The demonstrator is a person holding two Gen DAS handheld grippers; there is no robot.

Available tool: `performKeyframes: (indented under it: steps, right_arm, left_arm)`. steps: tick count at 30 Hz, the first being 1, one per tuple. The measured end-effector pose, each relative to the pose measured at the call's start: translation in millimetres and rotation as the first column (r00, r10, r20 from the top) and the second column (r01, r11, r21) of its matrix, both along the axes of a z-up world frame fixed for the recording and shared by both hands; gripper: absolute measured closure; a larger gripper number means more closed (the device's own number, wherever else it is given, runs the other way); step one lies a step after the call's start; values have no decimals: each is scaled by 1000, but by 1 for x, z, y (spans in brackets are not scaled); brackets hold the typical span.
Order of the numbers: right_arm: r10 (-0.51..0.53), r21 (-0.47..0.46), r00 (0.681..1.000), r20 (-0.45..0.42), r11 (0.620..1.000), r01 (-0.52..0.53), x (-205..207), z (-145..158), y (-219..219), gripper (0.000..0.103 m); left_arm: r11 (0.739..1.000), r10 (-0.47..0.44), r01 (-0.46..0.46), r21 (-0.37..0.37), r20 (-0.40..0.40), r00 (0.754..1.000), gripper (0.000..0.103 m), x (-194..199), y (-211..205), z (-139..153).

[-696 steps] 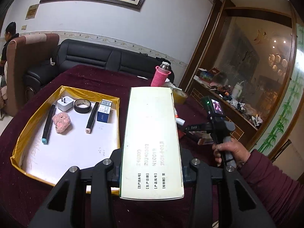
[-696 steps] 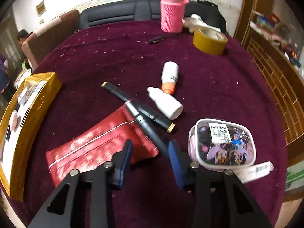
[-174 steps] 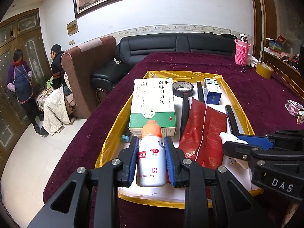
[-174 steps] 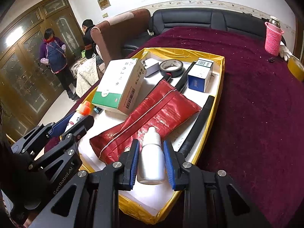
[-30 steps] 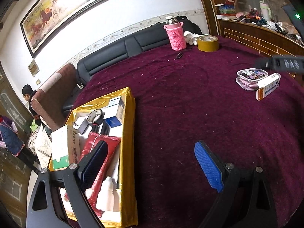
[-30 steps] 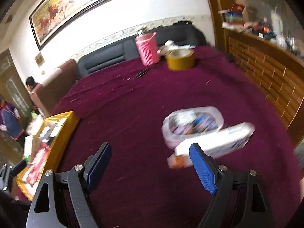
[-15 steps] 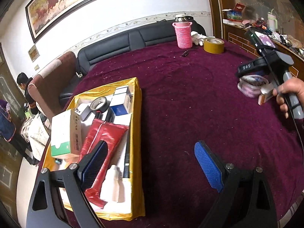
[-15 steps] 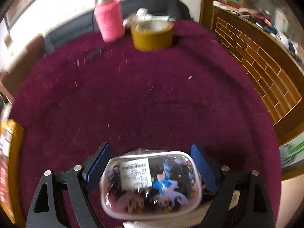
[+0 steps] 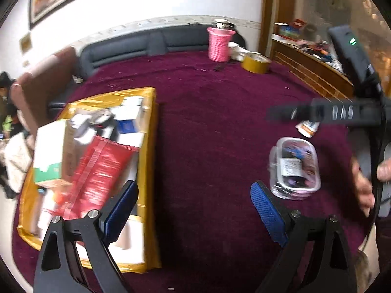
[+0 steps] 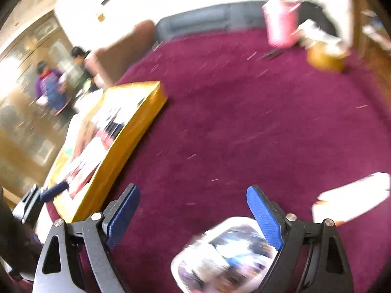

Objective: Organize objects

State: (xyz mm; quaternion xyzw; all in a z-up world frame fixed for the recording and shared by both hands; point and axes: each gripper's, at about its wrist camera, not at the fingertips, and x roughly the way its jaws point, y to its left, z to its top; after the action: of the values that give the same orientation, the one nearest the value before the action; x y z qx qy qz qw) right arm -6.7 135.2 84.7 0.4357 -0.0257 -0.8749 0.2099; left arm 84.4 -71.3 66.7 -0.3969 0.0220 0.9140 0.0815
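A clear plastic box (image 9: 294,168) of small colourful items lies on the maroon tablecloth (image 9: 207,127), just right of my left gripper's right fingertip. My left gripper (image 9: 194,207) is open and holds nothing. In the right wrist view the same clear box (image 10: 224,254) sits low, under and inside the right finger; the pads do not press it. My right gripper (image 10: 194,210) is open. A white and orange carton (image 10: 352,200) lies to its right. The yellow tray (image 9: 149,161) on the left holds a red pouch (image 9: 97,171), a green-white box (image 9: 48,153) and other small items.
At the far end stand a pink woven cup (image 9: 220,44) and a yellow tape roll (image 9: 255,63). A person's hand (image 9: 364,183) holds the right gripper's handle at the right edge. A sofa, an armchair and bystanders lie beyond the table's left side.
The right wrist view has swung left: the clear box, centred between the jaws, now sits low and right. In the left view the tray slid left and the clear box came closer.
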Motion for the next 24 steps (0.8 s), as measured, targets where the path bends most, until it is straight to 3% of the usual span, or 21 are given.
performKeyframes:
  steps: [3,7,11,14,18,20,24]
  right_arm:
    - [-158,40,987,-22,987,158,4,7,41,9]
    - [-312,31,946,93,950,310,-1,-15,90,9]
    - [-396,-3,900,181,915,403,-15,-36,117,9]
    - [-414,-34,880,233,901,433,-23,-48,124,9]
    - [-407,-32,880,244,904,427,-33,-53,117,9]
    - [-395,-19,887,238,911,411,-35,-53,111,9]
    - [-379,17,897,228,923,385,-44,-56,97,9]
  left_arm:
    - [997,-63,61,50,41,997,10,-6,20,-10]
    - [988,-142,136,78,82,986,10,-17,56,-21]
    - [977,-212,210,35,80,974,10,-27,103,-28]
    - [970,-243,244,-1,84,966,10,-33,127,-34]
    - [963,-256,264,-54,125,959,11,-40,146,-48]
    - [968,-238,246,-53,120,964,28,-39,143,-48]
    - [985,-165,169,-29,113,980,28,-39,119,-42]
